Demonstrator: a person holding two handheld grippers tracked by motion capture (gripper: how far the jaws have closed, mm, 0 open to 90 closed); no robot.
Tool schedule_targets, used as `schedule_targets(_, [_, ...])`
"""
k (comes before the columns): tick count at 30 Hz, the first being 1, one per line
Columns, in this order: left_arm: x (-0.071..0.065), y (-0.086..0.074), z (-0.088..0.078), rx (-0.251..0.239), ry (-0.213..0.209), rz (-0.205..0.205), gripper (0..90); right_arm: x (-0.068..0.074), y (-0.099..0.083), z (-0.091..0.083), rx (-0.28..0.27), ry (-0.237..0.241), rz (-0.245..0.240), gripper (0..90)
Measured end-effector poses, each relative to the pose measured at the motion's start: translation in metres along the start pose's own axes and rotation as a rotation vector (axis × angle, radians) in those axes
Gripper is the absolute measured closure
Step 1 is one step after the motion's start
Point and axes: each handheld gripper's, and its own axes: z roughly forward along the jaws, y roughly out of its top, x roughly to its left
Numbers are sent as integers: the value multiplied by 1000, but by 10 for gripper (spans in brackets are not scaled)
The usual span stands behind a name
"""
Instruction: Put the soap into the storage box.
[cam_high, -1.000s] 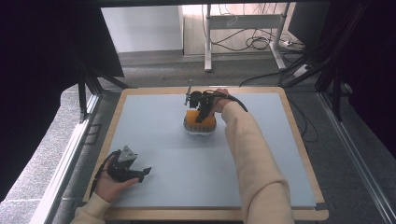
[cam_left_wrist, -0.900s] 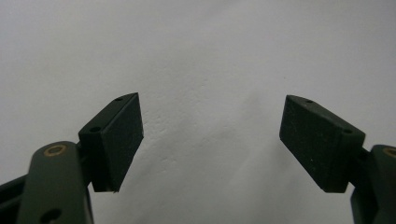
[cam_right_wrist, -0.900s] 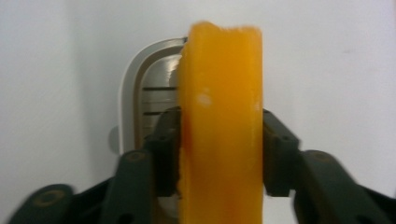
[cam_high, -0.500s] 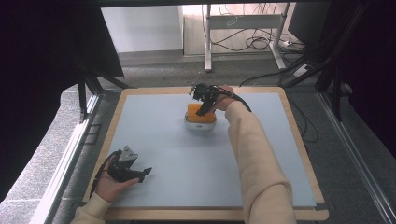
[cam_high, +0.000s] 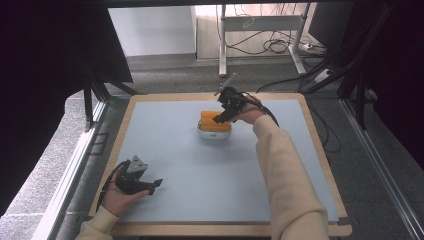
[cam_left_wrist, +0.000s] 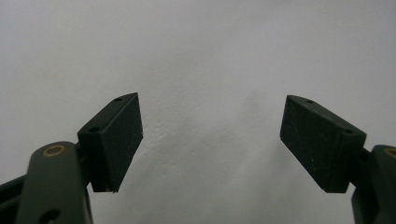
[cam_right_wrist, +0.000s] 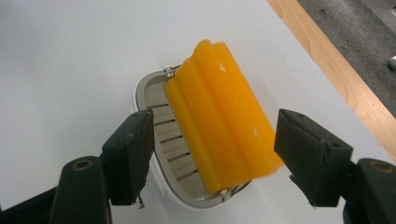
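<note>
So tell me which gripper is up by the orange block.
The right gripper, open over the orange block in its white dish; the left gripper rests on bare table near the front edge.

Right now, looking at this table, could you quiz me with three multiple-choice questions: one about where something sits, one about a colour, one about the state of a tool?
1. Where does the soap bar lie?
A. in the white dish
B. on the bare table
C. on the floor

2. What colour is the soap bar?
A. green
B. orange
C. blue

3. How do the jaws of the right hand-held gripper stand?
A. clamped on the soap
B. shut on nothing
C. open, clear of the soap

Answers:
1 A, the bar rests across the dish's slotted tray.
2 B, it is bright orange in the high view and the right gripper view.
3 C, the jaws have just been opening, and a gap shows on each side of the bar.
</note>
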Motion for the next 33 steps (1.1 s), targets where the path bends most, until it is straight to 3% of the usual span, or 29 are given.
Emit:
schedule_targets(6, [1,0,-1,0,5,-5,213,7,-16,-13,-45,-10,58,298])
schedule_targets(12, [-2,1,1,-1,4,-3,213,23,-33,-26,-111,8,45,320])
schedule_targets(20, [-3,2,0,-3,2,-3,212,38,-63,-41,-161,-16,108,323])
schedule_targets(24, [-4,2,0,-5,-3,-3,212,46,-83,-48,-155,-67,152,323])
schedule_targets(33, [-5,3,0,-3,-1,0,212,73,-139,-70,-221,-92,225,322])
